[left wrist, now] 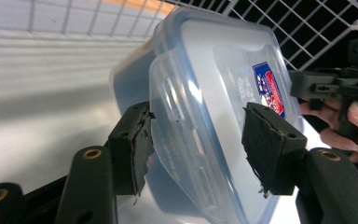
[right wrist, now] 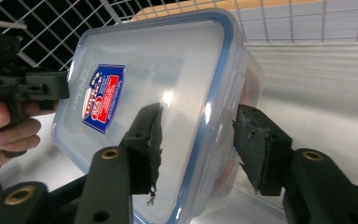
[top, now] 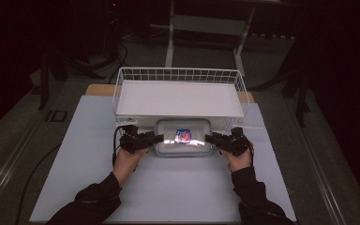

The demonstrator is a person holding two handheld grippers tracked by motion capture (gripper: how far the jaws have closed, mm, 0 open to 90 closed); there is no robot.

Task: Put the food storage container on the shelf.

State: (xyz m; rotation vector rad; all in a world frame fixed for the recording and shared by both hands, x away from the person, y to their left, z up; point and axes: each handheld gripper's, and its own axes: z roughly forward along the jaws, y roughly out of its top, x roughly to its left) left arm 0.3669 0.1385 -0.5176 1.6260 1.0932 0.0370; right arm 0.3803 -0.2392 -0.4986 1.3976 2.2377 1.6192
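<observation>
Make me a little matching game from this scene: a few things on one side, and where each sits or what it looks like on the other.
Things:
1. plastic box
2. wire basket
3. sticker
4. left gripper

Descriptions:
A. white, at the far side of the table
B. red and blue, on the lid
C. at the box's left end
D. clear, blue-rimmed lid, between the two grippers

Pairs: 1-D, 2-A, 3-B, 4-C

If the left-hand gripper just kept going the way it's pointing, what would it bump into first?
Probably the end of the plastic container: the left gripper points straight at it, jaws straddling the side clip. One pad looks close to touching, though depth is hard to judge.
</observation>
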